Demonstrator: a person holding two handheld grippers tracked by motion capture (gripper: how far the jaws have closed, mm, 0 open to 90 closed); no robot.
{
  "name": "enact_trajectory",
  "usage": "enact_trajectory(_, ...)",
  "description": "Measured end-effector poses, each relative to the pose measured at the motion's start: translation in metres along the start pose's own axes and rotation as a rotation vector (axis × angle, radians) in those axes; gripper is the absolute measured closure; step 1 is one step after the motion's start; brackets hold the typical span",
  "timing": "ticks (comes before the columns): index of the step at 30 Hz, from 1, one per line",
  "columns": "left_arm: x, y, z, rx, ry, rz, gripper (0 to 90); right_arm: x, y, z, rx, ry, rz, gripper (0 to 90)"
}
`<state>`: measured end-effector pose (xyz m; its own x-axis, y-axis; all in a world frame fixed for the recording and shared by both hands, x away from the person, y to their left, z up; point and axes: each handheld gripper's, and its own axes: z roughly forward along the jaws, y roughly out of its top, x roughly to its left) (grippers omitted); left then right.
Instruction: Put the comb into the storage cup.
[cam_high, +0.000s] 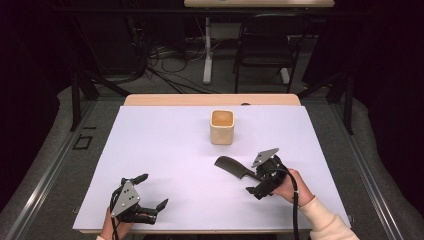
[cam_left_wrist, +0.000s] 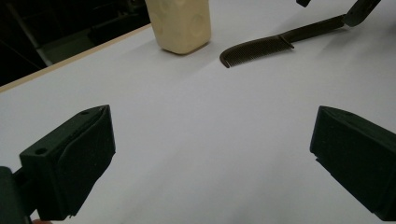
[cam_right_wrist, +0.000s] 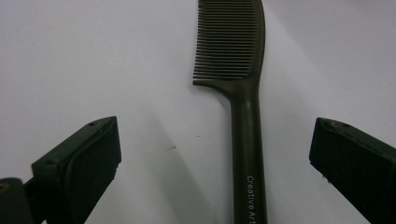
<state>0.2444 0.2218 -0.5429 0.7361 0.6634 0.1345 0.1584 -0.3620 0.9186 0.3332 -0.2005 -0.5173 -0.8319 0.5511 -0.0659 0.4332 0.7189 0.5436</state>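
White-covered table (cam_high: 165, 165) in a dark room, cables and a chair behind. Black comb (cam_high: 234, 167) lying flat right of centre, near side of beige cup (cam_high: 222, 127), apart from it. Right gripper (cam_high: 260, 181) lined up over the comb handle, fingers (cam_right_wrist: 84, 163) spread wide either side, not touching yet. Looks like the pre-grasp step; next likely lower and close on the handle. Left gripper (cam_high: 151, 192) near the front-left edge, fingers spread, holding nothing. Plenty of bare table around comb; front edge close behind right hand.
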Motion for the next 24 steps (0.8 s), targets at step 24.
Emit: enact_trajectory(24, 0.000, 0.000, 0.000, 0.000, 0.003, 0.002, 0.1, -0.008, 0.025, 0.006, 0.163, 0.006, -0.029, 12.0)
